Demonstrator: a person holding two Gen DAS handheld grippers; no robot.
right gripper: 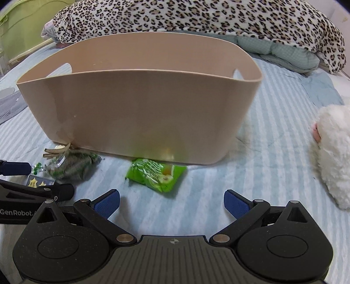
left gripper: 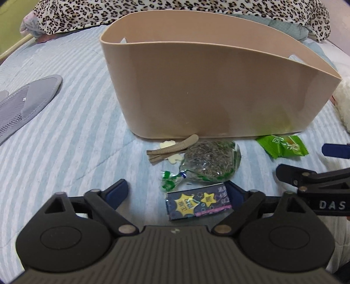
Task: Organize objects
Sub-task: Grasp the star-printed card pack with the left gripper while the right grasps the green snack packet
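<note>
Scattered small objects lie on the bed in front of a tall beige plastic bin [left gripper: 210, 87], and we read the job as lifting each one over its rim.

Our left tongs [left gripper: 177, 193] are spread wide with nothing between the blue pads. A small dark-blue box with yellow stars [left gripper: 198, 205] lies between the jaws, close against the right pad [left gripper: 235, 193], so we judge it the first pick: the jaws are wide enough to straddle it.

Our right tongs [right gripper: 171, 202] are likewise spread and empty, held low over the striped blue bedsheet [right gripper: 273, 122]. The green crinkled snack packet [right gripper: 156, 174] lies just ahead of them, touching or nearly touching the bin's front wall. That split looks deliberate to us: each tong faces its own nearest item, so neither has to cross the other.

Beyond the blue box, a clear bag of dark seeds with green print [left gripper: 210, 163] lies near the bin's base, its twisted neck pointing towards us. Beside it a tan hair clip [left gripper: 170, 148] rests on a small cream piece, close against the wall.

We cannot see the bin's floor from either view. Its handle cut-outs face sideways, leaving the long wall towards us.

Farther out, a grey mesh slipper [left gripper: 26, 104] lies towards the bed's left edge, a white fluffy toy [right gripper: 332, 153] towards the right, and a leopard-print blanket [right gripper: 196, 19] is heaped at the far edge.
</note>
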